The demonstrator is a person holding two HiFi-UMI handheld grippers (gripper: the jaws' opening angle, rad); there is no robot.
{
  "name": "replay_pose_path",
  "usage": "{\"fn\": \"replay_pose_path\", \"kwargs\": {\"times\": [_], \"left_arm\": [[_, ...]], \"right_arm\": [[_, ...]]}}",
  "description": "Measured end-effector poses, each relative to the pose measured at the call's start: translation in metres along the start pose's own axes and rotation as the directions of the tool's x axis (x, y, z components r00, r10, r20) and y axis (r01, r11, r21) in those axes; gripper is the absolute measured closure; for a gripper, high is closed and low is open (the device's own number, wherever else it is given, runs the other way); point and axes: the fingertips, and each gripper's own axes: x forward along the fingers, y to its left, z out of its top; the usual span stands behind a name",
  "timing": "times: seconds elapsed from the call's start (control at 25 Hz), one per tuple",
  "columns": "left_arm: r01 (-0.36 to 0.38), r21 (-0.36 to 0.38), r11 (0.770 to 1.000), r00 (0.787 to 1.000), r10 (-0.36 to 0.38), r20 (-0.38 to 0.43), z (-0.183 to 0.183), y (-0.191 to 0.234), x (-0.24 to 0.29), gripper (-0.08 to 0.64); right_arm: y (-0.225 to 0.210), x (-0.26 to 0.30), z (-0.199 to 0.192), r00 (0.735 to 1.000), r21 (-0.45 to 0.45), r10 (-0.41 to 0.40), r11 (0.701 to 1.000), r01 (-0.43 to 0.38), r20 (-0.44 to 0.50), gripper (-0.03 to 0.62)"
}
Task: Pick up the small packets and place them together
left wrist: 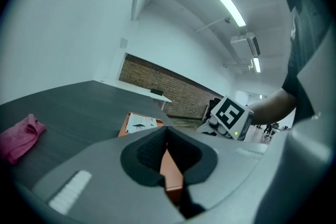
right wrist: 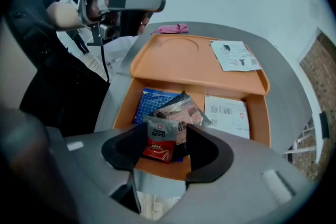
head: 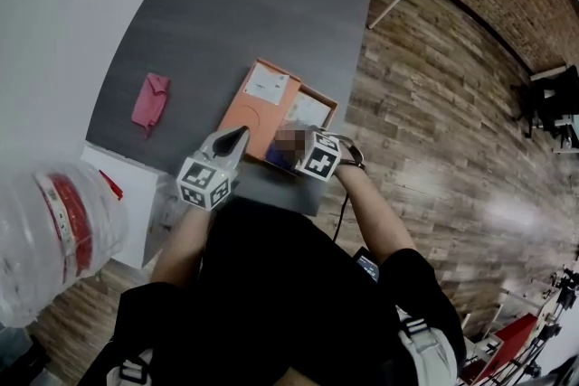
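Observation:
An open orange box (right wrist: 258,118) stands on the grey table (head: 226,4), with its lid (right wrist: 178,63) lying flat behind it. Inside it lie a blue packet (right wrist: 154,102), a clear pinkish packet (right wrist: 181,109) and, on top, a small red and grey packet (right wrist: 159,142). My right gripper (right wrist: 167,144) hangs over the box's near edge, open, with the red and grey packet between its jaws. My left gripper (left wrist: 167,140) is shut with nothing in it and hovers beside the box's left end (head: 237,136). In the head view a blurred patch hides the packets.
A white label sheet (right wrist: 226,112) lies in the box and a printed paper (right wrist: 235,55) on the lid. A pink cloth (head: 150,101) lies at the table's left. A large water bottle (head: 54,230) stands at the lower left. Wooden floor (head: 434,104) lies right of the table.

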Motion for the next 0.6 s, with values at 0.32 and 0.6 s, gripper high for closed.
{"fn": "replay_pose_path", "kwargs": {"times": [0.32, 0.6], "left_arm": [[-0.016, -0.029, 0.999, 1.0, 0.016, 0.0, -0.006, 0.003, -0.004, 0.561], [-0.021, -0.039, 0.999, 1.0, 0.02, -0.007, -0.009, 0.006, -0.007, 0.561]], "right_arm": [[0.012, 0.016, -0.009, 0.993, 0.019, 0.05, 0.999, -0.048, -0.111, 0.286], [0.013, 0.022, -0.017, 0.978, -0.019, 0.013, 1.0, -0.017, -0.209, 0.281]]}}
